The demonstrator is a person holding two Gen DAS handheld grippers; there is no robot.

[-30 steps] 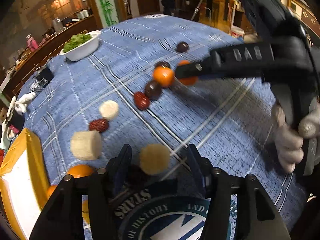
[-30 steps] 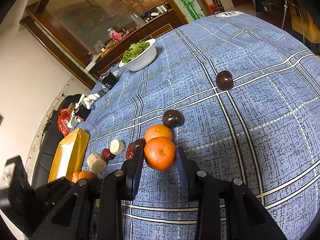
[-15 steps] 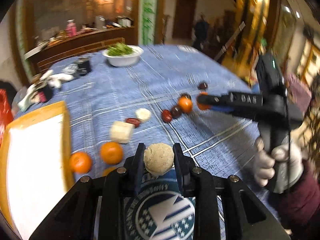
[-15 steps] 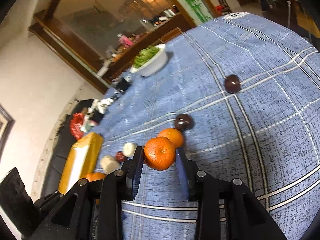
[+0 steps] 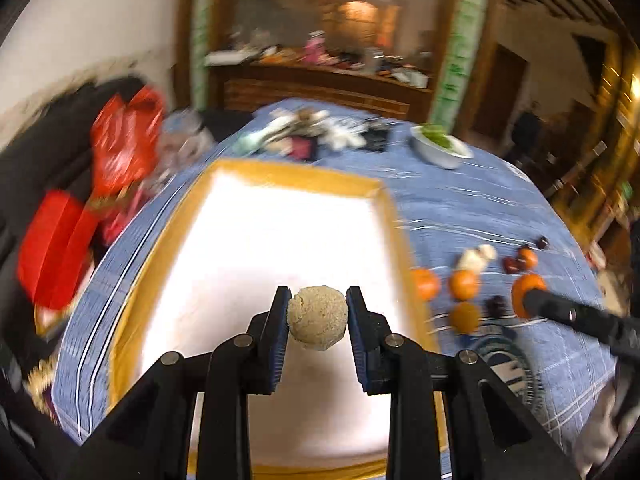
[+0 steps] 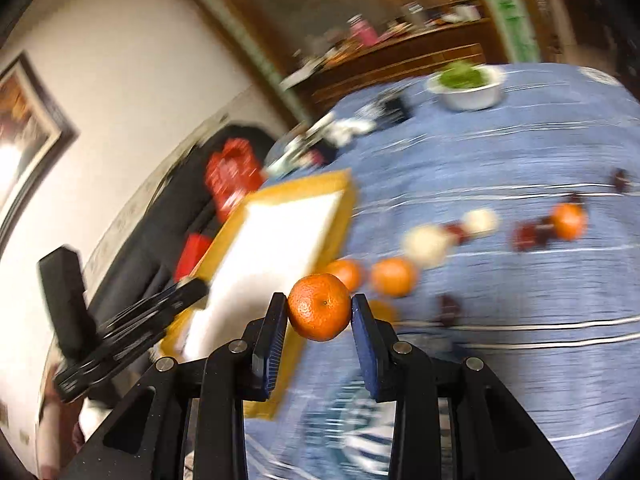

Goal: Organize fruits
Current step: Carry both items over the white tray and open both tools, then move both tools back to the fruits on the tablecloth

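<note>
My left gripper is shut on a round beige fruit and holds it above the white tray with a yellow rim. My right gripper is shut on a tangerine and holds it above the blue cloth, just right of the tray. That tangerine and the right gripper's finger show at the right of the left wrist view. The left gripper shows at the left of the right wrist view. Loose tangerines, pale rounds and dark red fruits lie on the cloth.
A white bowl of greens stands at the far side of the blue checked tablecloth. Small clutter lies beyond the tray. Red bags sit on a dark seat left of the table. The view is blurred by motion.
Both grippers have swung left toward the tray with their fruit held. The left gripper now hangs over the tray; the right has lifted its tangerine off the cloth.
</note>
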